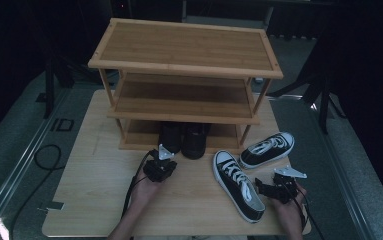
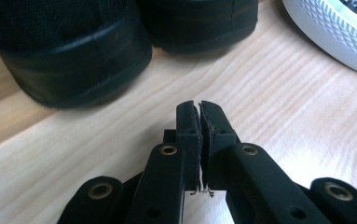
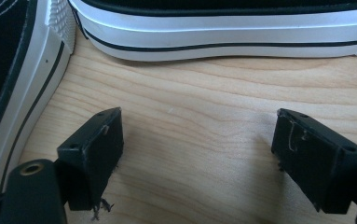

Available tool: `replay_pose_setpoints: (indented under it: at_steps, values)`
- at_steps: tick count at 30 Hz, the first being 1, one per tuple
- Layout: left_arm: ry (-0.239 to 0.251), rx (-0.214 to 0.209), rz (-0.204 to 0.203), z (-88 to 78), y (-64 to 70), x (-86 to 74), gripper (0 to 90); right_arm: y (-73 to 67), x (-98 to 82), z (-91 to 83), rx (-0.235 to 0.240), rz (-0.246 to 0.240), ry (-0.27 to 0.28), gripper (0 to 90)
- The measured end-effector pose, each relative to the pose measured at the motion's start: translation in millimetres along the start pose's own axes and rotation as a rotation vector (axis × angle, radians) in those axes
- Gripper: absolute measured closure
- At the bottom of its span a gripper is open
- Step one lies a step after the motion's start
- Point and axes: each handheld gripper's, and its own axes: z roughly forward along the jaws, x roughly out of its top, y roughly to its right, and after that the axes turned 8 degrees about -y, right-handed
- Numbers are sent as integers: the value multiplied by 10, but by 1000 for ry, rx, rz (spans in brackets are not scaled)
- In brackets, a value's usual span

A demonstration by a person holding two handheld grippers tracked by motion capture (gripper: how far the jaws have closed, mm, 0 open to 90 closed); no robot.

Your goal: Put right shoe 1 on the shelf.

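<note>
Two black shoes [image 1: 171,137] [image 1: 195,141] stand side by side on the bottom shelf of a bamboo rack [image 1: 184,67]. In the left gripper view their toes [image 2: 73,51] [image 2: 199,23] lie just beyond my left gripper [image 2: 199,105]; its jaws are shut with nothing between them. In the high view the left gripper [image 1: 161,161] sits close in front of those shoes. Two black-and-white sneakers [image 1: 239,185] [image 1: 267,148] lie on the table at the right. My right gripper [image 1: 260,188] [image 3: 197,135] stands open over bare wood beside their white soles [image 3: 8,70] [image 3: 223,28].
The rack has three tiers, and its top and middle shelves are bare. It stands at the back of a light wooden table [image 1: 94,190]. One sneaker's white toe cap [image 2: 334,32] shows at the right of the left gripper view. Dark floor and cables surround the table.
</note>
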Motion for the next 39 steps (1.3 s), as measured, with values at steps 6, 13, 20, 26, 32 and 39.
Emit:
replay_pose_setpoints:
  at_steps: [6,13,20,26,32,39]
  values:
    - [1,0,-21,-125,-109,-176,805,0,0,0,0,0,0,166]
    - [5,9,-62,-206,-254,-290,702,-3,0,0,3,-5,-3,146]
    - [-3,39,-96,-248,-345,-375,578,-7,1,4,12,-17,-6,137]
    - [5,75,-135,-320,-476,-458,549,-8,-5,-8,14,-22,-5,178]
    - [-8,93,-164,-336,-604,-518,549,14,-5,-112,78,9,4,436]
    - [-23,96,-175,-294,-631,-525,549,-89,37,-275,76,-59,12,595]
